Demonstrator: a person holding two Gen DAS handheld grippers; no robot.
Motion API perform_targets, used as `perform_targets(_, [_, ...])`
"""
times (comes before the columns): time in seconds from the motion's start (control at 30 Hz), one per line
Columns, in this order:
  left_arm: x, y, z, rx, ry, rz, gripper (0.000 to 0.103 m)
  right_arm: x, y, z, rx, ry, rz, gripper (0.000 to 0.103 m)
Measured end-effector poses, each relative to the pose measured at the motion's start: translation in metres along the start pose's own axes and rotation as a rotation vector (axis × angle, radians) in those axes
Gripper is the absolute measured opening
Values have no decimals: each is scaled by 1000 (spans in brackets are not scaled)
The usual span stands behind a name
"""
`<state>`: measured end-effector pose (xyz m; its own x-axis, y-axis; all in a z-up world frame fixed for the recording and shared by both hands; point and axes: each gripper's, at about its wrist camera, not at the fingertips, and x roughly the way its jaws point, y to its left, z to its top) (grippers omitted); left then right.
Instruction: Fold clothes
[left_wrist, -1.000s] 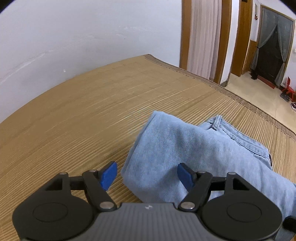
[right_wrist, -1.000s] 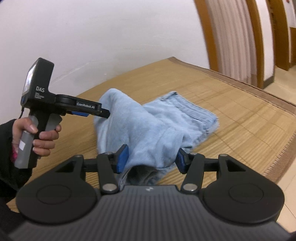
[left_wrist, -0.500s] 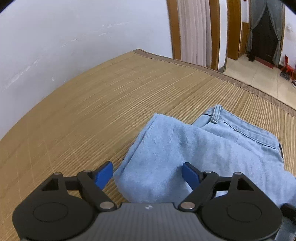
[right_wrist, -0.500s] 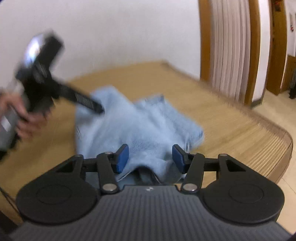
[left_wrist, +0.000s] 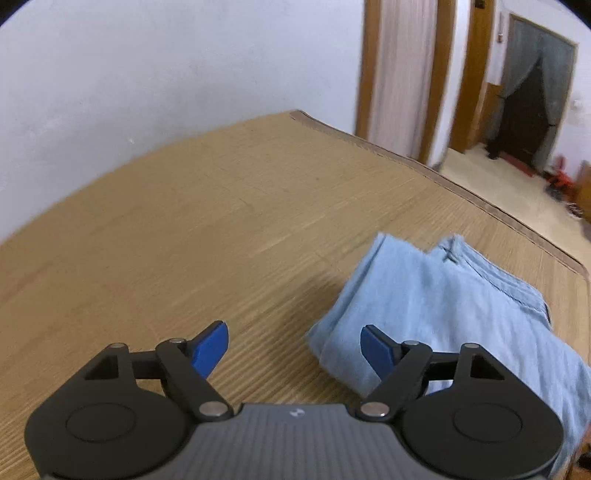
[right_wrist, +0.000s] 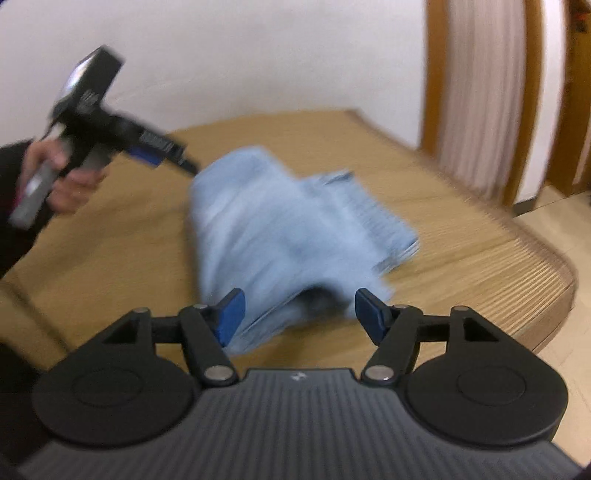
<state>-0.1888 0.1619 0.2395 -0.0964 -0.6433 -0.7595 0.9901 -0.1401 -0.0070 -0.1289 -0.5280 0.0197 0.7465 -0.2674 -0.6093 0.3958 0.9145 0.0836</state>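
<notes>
Light blue jeans (left_wrist: 443, 306) lie folded in a bundle on a bamboo mat (left_wrist: 221, 221). My left gripper (left_wrist: 293, 328) hovers open just off the bundle's left corner, and its jaws are closing a little. Only that corner reaches in beside the right pad, and no pad presses it. In the right wrist view the jeans (right_wrist: 280, 229) are blurred. My right gripper (right_wrist: 299, 295) straddles their near fold with its jaws opening. Its right pad stands clear of the cloth. The left gripper (right_wrist: 166, 151) also shows there, held by a hand (right_wrist: 70, 181) at the bundle's far left.
The mat (right_wrist: 461, 258) ends in a rounded edge (right_wrist: 554, 280) at the right, with tiled floor below. A white wall runs behind it. A curtain (left_wrist: 399, 74) and a dark doorway (left_wrist: 524, 110) stand beyond the far corner.
My left gripper has slid left off the jeans, which earlier lay between its fingers. The right gripper's jaws have widened off the fold they pinched, and the bundle has settled lower.
</notes>
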Motion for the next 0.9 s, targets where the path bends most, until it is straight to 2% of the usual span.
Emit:
perform_targets(0.07, [8, 5, -2, 31, 14, -36, 81, 3, 7, -5, 11, 27, 23, 68])
perform_targets(0.17, [23, 7, 0, 71, 26, -91, 81, 12, 22, -10, -2, 5, 13, 68])
perform_targets(0.3, [44, 5, 14, 90, 47, -211, 81, 40, 40, -14, -15, -14, -41, 68])
perform_targets(0.4, [63, -3, 23, 123, 81, -267, 82, 62, 43, -12, -5, -23, -101, 71])
perform_targets(0.47, [70, -8, 26, 151, 112, -322, 74, 67, 37, -12, 31, -33, -98, 71])
perform_targets(0.6, [61, -10, 14, 205, 115, -341, 72, 59, 25, -8, 92, -16, -18, 71])
perform_targets(0.73, [38, 4, -12, 198, 131, -357, 72, 44, 12, -2, 251, -15, 119, 67])
perform_targets(0.83, [17, 23, -38, 167, 138, -341, 73, 34, 22, -2, 271, 20, 218, 67])
perform_targets(0.9, [4, 38, -53, 124, 137, -311, 74, 29, 36, -3, 220, 63, 281, 67])
